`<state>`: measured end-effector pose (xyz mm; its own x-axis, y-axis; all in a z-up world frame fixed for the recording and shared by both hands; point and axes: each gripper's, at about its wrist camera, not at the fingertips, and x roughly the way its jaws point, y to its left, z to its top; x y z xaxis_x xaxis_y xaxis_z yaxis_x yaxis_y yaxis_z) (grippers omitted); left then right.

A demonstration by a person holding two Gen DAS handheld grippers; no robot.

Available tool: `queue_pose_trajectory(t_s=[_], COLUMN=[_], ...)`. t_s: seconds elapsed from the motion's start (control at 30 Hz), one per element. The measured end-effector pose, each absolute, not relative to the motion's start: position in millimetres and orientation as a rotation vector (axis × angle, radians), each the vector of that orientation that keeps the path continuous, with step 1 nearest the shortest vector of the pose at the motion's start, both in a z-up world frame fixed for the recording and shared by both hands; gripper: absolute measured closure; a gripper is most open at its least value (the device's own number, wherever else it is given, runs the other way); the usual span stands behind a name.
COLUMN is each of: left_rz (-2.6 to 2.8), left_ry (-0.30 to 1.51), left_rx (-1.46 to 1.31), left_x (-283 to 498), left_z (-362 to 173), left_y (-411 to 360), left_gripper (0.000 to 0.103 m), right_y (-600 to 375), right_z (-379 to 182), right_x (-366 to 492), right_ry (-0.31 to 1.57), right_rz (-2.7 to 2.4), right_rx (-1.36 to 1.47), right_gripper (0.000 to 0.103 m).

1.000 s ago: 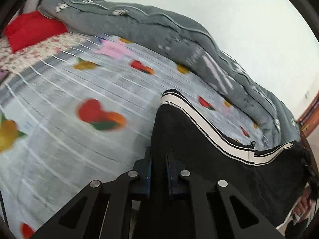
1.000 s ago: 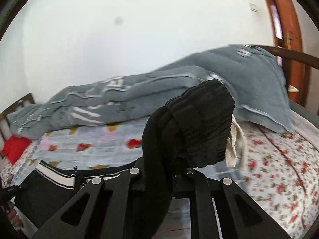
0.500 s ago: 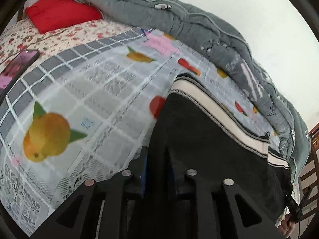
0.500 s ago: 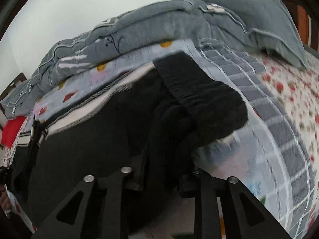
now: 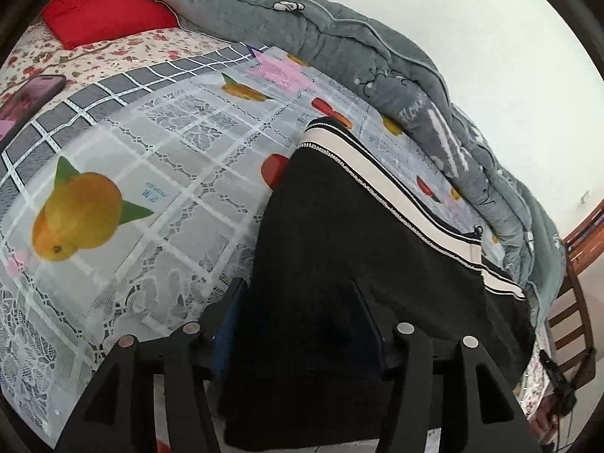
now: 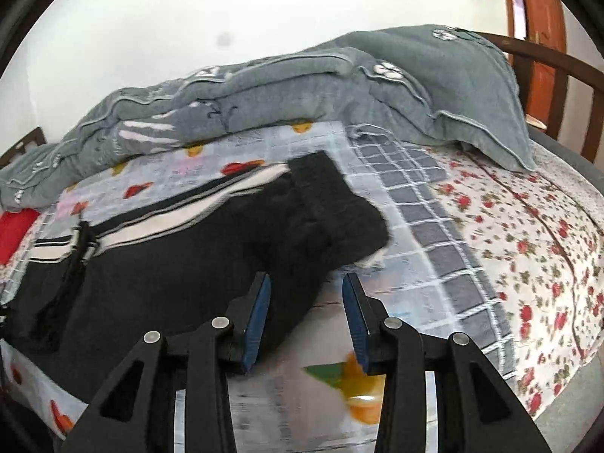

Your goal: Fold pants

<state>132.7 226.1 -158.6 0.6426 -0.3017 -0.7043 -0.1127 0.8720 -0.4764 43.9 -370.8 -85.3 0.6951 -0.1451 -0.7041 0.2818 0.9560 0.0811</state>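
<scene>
Black pants (image 5: 339, 245) with a cream side stripe (image 5: 377, 173) lie spread on the fruit-print sheet (image 5: 132, 173). My left gripper (image 5: 298, 321) is low over the pants' near edge. Its jaws are opening, and slack black cloth lies between the blue pads (image 5: 226, 324) without being pinched. In the right wrist view the same pants (image 6: 170, 264) end in a thick black band (image 6: 332, 207). My right gripper (image 6: 307, 313) is beside that end with its jaws opening. The cloth's edge brushes the left pad (image 6: 260, 313), and the sheet shows through the gap.
A rolled grey quilt (image 5: 339, 45) runs along the far side of the bed by the white wall. A red pillow (image 5: 102, 11) and a phone (image 5: 34, 90) lie at the far left. A grey pillow (image 6: 472, 94) and the wooden bed frame (image 6: 547, 60) are at the right.
Both grippers came down to the bed with the pants. Both were shut on cloth and now stand parted, and the bunched end that the right one held up now lies flat.
</scene>
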Motion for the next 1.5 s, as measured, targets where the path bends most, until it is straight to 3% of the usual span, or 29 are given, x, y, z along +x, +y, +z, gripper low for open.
queue_pose_trajectory(t_s=[0.5,0.6,0.7,0.8,1.23,1.33,1.5], left_rz=[-0.169,-0.177,-0.188,-0.207,-0.247,-0.263,-0.261], left_ry=[0.849,0.847,0.844,0.833,0.801,0.782,0.773], left_rx=[-0.598,-0.617,-0.632,-0.662,-0.688,-0.739,-0.811], left_x=[81,83,85,89,75,82,103], left_z=[-166,-166,-167,-169,-176,-180,-181], left_y=[232,233,234,238,228,228,230], left_gripper=[0.049,0.044,0.043,0.043,0.043,0.039,0.039], right_y=[-185,-147,-122,-121,-163,-183,-209], right_z=[-88,-93,-112,-134,-114,-115,-106], right_x=[93,98,105,112,80,73,62], right_ry=[0.821,0.817,0.835,0.897,0.852,0.859,0.861], right_rz=[0.253,0.316,0.309,0.243,0.181,0.157,0.123], right_rx=[0.197,0.176,0.094,0.053,0.025,0.078,0.129], right_gripper=[0.060,0.060,0.071,0.073,0.063,0.059,0.059])
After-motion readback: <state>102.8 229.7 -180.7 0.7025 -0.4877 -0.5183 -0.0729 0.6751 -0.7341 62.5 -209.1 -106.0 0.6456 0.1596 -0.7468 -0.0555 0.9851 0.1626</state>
